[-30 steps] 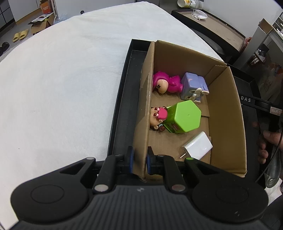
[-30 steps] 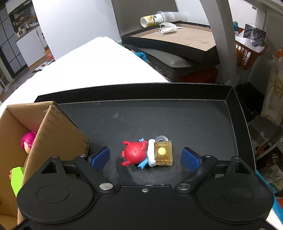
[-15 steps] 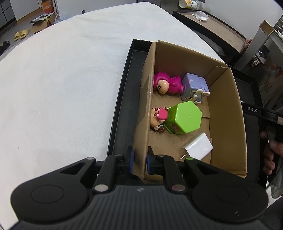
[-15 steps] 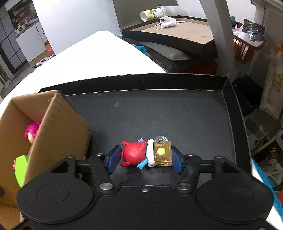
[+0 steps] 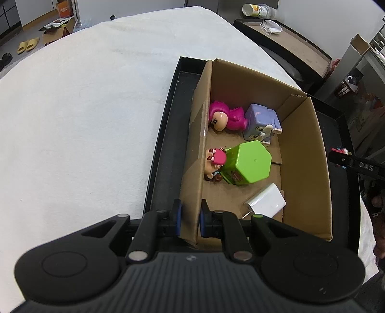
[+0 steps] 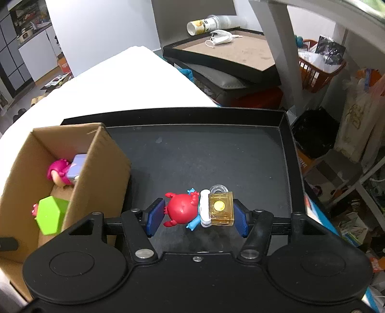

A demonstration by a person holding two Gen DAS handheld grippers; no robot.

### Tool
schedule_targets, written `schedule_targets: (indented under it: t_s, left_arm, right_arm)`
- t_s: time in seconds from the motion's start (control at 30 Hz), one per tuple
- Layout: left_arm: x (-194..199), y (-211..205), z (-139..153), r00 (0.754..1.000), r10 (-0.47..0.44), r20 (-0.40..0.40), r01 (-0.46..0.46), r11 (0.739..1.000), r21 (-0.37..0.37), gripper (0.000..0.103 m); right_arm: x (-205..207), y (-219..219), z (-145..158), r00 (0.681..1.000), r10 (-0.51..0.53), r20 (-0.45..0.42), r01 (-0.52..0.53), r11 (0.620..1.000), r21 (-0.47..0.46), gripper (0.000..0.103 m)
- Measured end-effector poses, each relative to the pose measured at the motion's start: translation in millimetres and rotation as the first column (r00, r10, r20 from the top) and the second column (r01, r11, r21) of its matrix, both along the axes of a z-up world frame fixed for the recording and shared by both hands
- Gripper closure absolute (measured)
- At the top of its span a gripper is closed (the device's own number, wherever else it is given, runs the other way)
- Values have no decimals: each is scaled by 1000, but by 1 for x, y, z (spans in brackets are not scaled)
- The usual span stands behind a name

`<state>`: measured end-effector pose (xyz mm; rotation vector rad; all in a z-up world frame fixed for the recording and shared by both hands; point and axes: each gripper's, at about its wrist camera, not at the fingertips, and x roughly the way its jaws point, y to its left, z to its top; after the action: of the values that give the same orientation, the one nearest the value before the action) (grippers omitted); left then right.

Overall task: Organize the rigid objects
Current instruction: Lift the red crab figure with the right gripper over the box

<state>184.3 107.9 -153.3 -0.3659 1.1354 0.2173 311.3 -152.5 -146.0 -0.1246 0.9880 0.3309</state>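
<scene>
Left gripper [image 5: 189, 220] clamped cardboard box [image 5: 303, 154] near wall. Inside box: pink doll [image 5: 225, 118], purple cube toy [image 5: 261, 120], green hexagon [image 5: 249, 163], white charger [image 5: 266, 203]. Right of box, right gripper [image 6: 197, 214] pinched red crab figure [image 6: 182, 209] above black tray [image 6: 216, 156].

- At my twelve o'clock on the right camera I see a framed board [image 6: 231, 55] with a tipped paper cup [image 6: 204, 24] and a white face mask [image 6: 220, 37] on it.
- At two o'clock, an orange basket [image 6: 321, 72].
- On the left camera, at eleven o'clock, yellow slippers [image 5: 28, 44] and a floor carton [image 5: 59, 22].
- A white cloth [image 5: 84, 108] fills nine o'clock.
</scene>
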Motion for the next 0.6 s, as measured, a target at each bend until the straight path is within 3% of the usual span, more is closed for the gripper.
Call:
schedule_targets:
  t_s: [0.6]
  left_arm:
    - [-6, 6, 0, 1000, 19, 24, -18, 999, -31, 89]
  right_arm:
    - [-23, 28, 48, 995, 77, 61, -74, 996, -46, 45]
